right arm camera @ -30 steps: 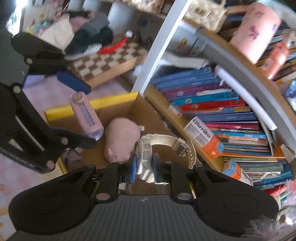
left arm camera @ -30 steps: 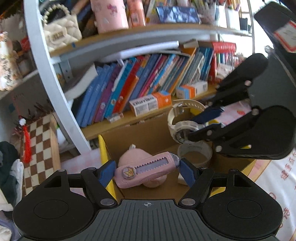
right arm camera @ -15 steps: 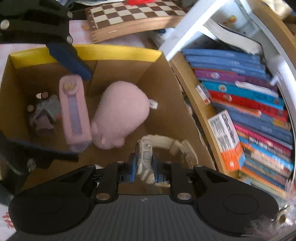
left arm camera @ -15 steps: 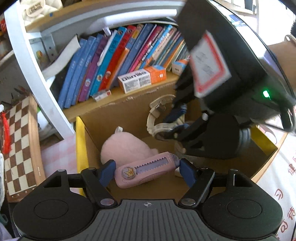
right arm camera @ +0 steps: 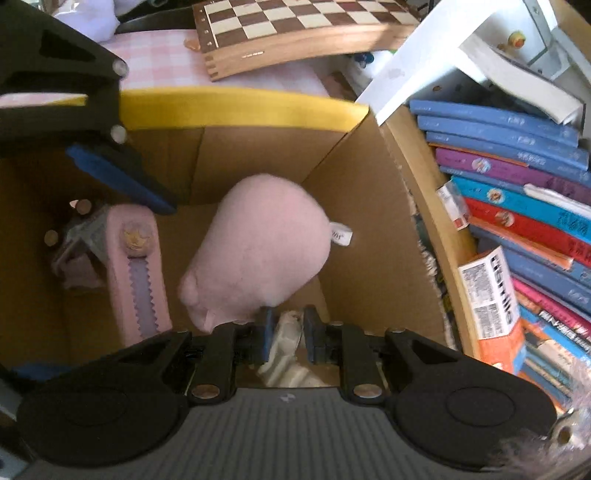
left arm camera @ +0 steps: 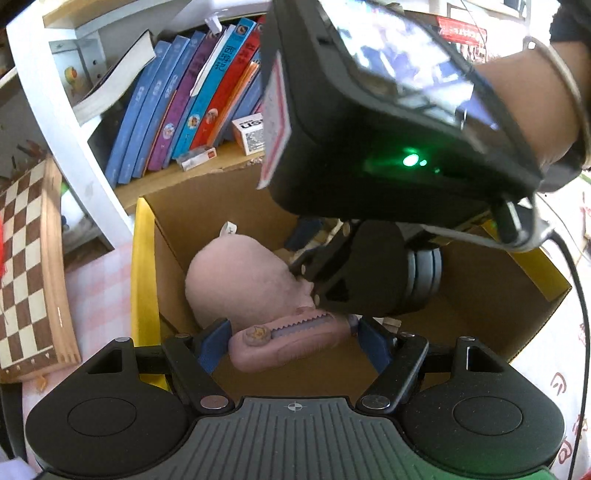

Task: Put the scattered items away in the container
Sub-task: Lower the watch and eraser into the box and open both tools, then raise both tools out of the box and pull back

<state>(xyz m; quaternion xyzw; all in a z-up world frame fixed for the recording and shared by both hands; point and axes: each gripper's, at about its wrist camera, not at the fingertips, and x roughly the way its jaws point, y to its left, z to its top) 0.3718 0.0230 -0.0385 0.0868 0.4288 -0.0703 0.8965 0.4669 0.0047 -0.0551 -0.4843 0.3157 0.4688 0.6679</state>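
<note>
A cardboard box with a yellow rim (left arm camera: pixel 142 258) (right arm camera: pixel 240 107) holds a pink plush toy (left arm camera: pixel 243 284) (right arm camera: pixel 258 247). My left gripper (left arm camera: pixel 293 338) is shut on a pink utility knife (left arm camera: pixel 291 341), held low inside the box; the knife also shows in the right wrist view (right arm camera: pixel 138 273). My right gripper (right arm camera: pixel 288 332) is low inside the box beside the plush, its jaws close around a white watch (right arm camera: pixel 286 354). Whether they still pinch it is unclear. In the left wrist view the right gripper's body (left arm camera: pixel 369 273) hides the watch.
A bookshelf with upright books (left arm camera: pixel 192 103) (right arm camera: pixel 517 192) stands right behind the box. A wooden chessboard (left arm camera: pixel 26 266) (right arm camera: pixel 295 33) lies on the pink checked cloth beside it. Small items lie in the box's corner (right arm camera: pixel 74 240).
Both grippers have gone down from above the box into it. The watch and the knife have dropped close to the box floor, beside the plush.
</note>
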